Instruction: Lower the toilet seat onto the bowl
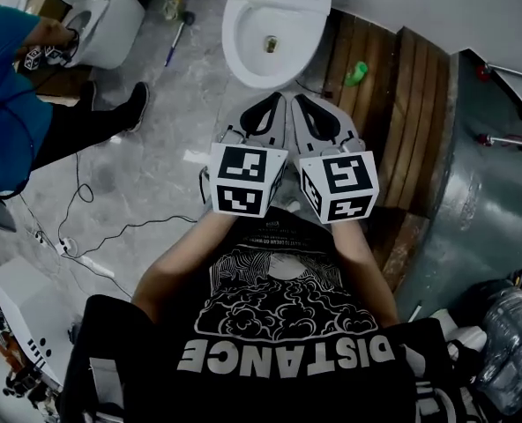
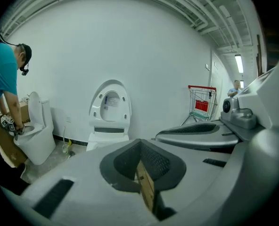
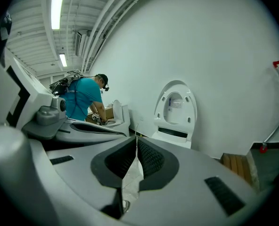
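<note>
White against the wall, the toilet seat [image 2: 110,102] stands raised above the bowl [image 1: 242,55] just ahead of you, so with your left gripper [image 1: 272,104] and right gripper [image 1: 303,106] both closed and empty, catch its top edge and ease it down gently.

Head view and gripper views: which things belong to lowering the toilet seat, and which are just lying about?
Job: raised toilet seat, bowl, left gripper, right gripper, both shut and empty.
Lying about: green object on the wooden platform, red shopping cart, floor cables, second toilet.
</note>
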